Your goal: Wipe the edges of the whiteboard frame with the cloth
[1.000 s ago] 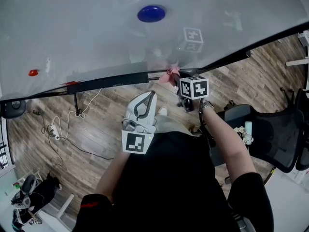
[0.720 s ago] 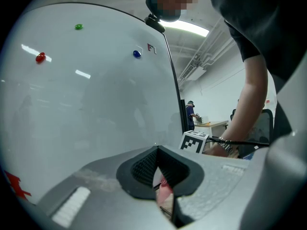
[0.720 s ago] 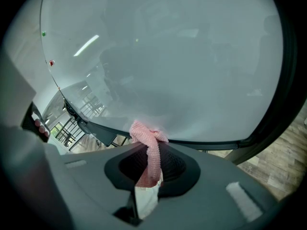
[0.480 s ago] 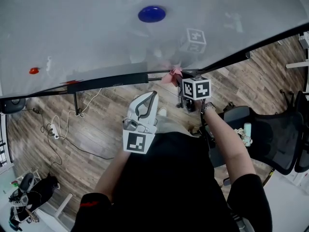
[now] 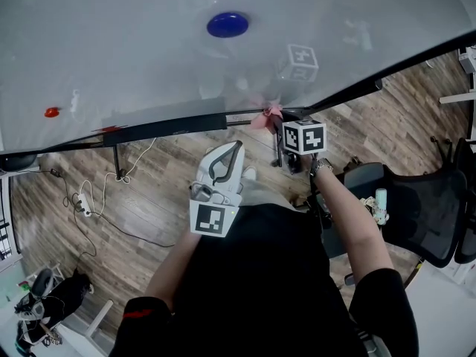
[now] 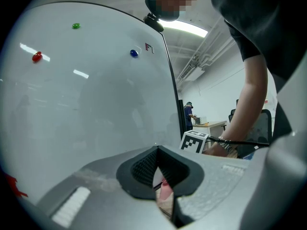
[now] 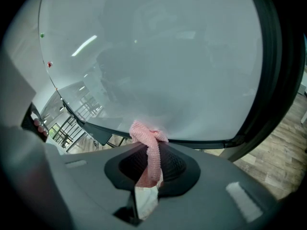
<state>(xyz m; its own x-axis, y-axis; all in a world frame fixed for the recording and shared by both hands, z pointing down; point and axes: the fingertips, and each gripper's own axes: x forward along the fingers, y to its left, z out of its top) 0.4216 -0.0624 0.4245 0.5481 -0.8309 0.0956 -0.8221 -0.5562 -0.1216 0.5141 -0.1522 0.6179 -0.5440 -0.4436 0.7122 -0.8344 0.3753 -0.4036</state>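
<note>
the right gripper (image 5: 278,127) is clamped tight on the pink cloth (image 5: 265,117). in its own view the cloth stands up out of the shut jaws as a bunched knot, its top touching the bottom rail of the frame (image 7: 204,142) under the whiteboard (image 5: 149,58). that spot is a little short of the lower right corner. what looks like a pen tray (image 5: 171,123) sits just to its left along the same rail. the left gripper (image 5: 233,149) hangs lower, near the person's waist and well off the board. its tips meet and it has hold of nothing.

to my eye the bottom edge is the bit being wiped. to do it well i'd have the knot, not the plastic, against the rail. lean the gripper in so the cloth flattens and wraps the lip, then draw it along in one steady line toward the corner. follow the rail rather than drifting up onto the white surface. the grip wants to be firm, since drag on the rail could tug the cloth out. at the corner, turn the wrist to take the upright rail (image 7: 283,80). the tray stretch will likely need the cloth worked round it. the left gripper isn't needed here and is best held clear.
</note>
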